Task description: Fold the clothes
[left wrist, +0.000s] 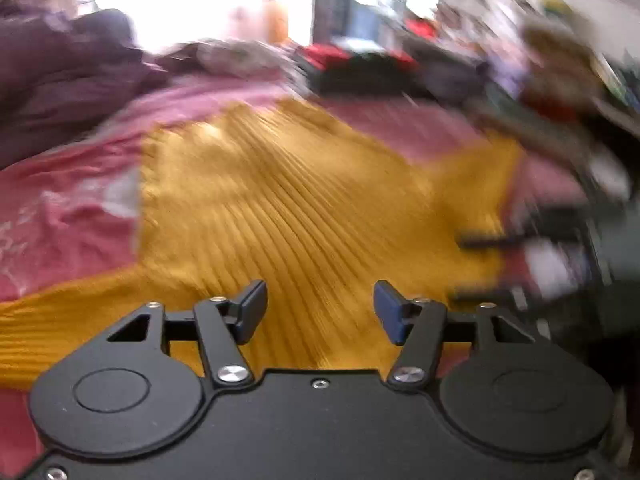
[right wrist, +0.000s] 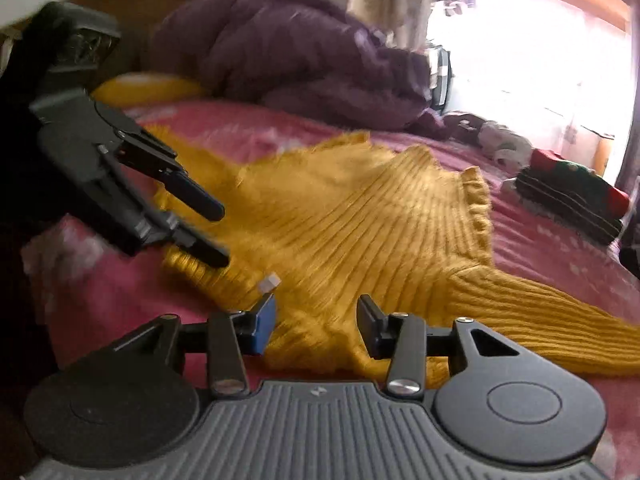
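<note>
While both claws, the left gripper (left wrist: 320,312) and right gripper (right wrist: 316,328), hung apart over the sweater (right wrist: 360,216) mid-bed (right wrist: 540,248), a shallow pinch risked snagging only loose ribbed knit.

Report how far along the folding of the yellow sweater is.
Done: a stack of folded clothes sits at the far side of the bed. In hand: nothing; the left gripper and right gripper are both open over the yellow sweater. Left: the sweater lies spread out, one sleeve extended, no fold visible.
</note>
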Demonstrator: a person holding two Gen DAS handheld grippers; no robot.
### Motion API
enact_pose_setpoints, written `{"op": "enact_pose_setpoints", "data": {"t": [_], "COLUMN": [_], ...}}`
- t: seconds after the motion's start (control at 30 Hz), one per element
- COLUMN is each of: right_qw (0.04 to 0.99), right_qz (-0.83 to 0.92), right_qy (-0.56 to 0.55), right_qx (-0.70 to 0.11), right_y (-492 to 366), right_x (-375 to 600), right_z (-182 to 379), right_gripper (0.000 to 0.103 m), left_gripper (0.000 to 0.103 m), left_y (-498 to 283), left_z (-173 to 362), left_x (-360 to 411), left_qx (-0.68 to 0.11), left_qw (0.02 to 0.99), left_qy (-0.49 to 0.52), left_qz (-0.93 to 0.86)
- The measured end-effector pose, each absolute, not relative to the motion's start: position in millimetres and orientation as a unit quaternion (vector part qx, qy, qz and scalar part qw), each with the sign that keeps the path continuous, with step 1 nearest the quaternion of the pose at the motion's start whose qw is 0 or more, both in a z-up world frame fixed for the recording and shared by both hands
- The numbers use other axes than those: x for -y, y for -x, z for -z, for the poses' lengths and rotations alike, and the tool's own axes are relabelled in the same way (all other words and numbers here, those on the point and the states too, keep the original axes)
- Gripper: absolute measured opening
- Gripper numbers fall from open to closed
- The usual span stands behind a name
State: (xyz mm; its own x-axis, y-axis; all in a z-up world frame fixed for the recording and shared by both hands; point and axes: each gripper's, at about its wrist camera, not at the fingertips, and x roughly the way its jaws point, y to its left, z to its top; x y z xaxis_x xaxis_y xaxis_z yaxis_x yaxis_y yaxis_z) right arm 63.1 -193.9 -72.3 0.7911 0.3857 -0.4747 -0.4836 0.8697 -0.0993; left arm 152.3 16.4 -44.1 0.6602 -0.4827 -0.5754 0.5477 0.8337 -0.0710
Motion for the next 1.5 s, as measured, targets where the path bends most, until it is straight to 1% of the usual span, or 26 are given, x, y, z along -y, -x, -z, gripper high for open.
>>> {"op": "enact_pose_setpoints", "data": {"t": [0.03,0.07,0.17,0.23,0.27,0.3,0.33,0.37,0.4,0.57,0.77,0.87,1.0,1.1,1.2,1.23,1.27,1.3,1.37,1.4,1.47,1.5], "right_qw": [0.943,0.944,0.946,0.945,0.943,0.941,0.94,0.939,0.939,0.934,0.925,0.928,0.928,0.928,0.932,0.933,0.933,0.934,0.934,0.934,0.933,0.932], "right_qz": [-0.229,-0.228,-0.228,-0.233,-0.237,-0.241,-0.244,-0.248,-0.251,-0.272,-0.289,-0.283,-0.281,-0.276,-0.274,-0.275,-0.275,-0.276,-0.28,-0.283,-0.29,-0.295], "right_qy": [0.1,0.092,0.077,0.072,0.072,0.071,0.069,0.065,0.061,0.042,0.032,0.042,0.047,0.047,0.04,0.036,0.033,0.03,0.025,0.023,0.02,0.019], "right_qx": [-0.222,-0.219,-0.217,-0.218,-0.221,-0.226,-0.229,-0.229,-0.229,-0.227,-0.245,-0.239,-0.241,-0.244,-0.235,-0.231,-0.228,-0.225,-0.22,-0.217,-0.213,-0.21], "right_y": [-65,-69,-86,-92,-93,-95,-97,-97,-97,-101,-107,-103,-101,-99,-95,-94,-94,-93,-94,-93,-92,-91], "right_x": [196,197,196,195,195,195,195,196,197,201,200,196,193,192,194,196,197,197,199,199,198,198], "right_z": [72,72,79,82,82,84,85,86,87,89,91,89,88,86,80,78,76,74,71,70,69,68], "right_gripper": [0.045,0.046,0.046,0.046,0.046,0.046,0.045,0.045,0.045,0.045,0.046,0.045,0.045,0.046,0.046,0.046,0.046,0.046,0.046,0.046,0.046,0.046], "left_gripper": [0.087,0.102,0.102,0.088,0.066,0.052,0.046,0.033,0.03,0.03,0.03,0.029,0.029,0.028,0.028,0.027,0.018,0.011,0.01,0.009,0.008,0.006], "left_y": [-161,-170,-191,-200,-205,-213,-219,-230,-240,-294,-357,-403,-441,-445,-416,-403,-390,-378,-357,-349,-348,-360], "left_z": [41,38,32,26,24,25,28,29,31,38,47,40,37,22,2,-1,-4,-1,8,13,28,32], "left_x": [-16,-17,-9,1,6,13,20,25,29,53,81,91,93,85,70,68,66,66,70,74,81,83], "left_qx": [-0.299,-0.298,-0.27,-0.254,-0.253,-0.258,-0.258,-0.264,-0.271,-0.302,-0.339,-0.355,-0.375,-0.349,-0.317,-0.314,-0.312,-0.32,-0.336,-0.344,-0.359,-0.364], "left_qw": [0.916,0.922,0.933,0.941,0.942,0.944,0.946,0.946,0.945,0.941,0.932,0.929,0.923,0.933,0.942,0.943,0.944,0.94,0.932,0.928,0.921,0.921], "left_qy": [-0.035,-0.016,0.017,0.024,0.028,0.023,0.016,0.012,0.008,-0.01,-0.032,-0.023,-0.001,0.031,0.051,0.039,0.028,0.024,0.009,-0.003,-0.009,-0.005], "left_qz": [0.266,0.248,0.237,0.222,0.217,0.207,0.195,0.189,0.184,0.155,0.12,0.102,0.086,0.083,0.098,0.101,0.103,0.114,0.133,0.141,0.148,0.14]}}
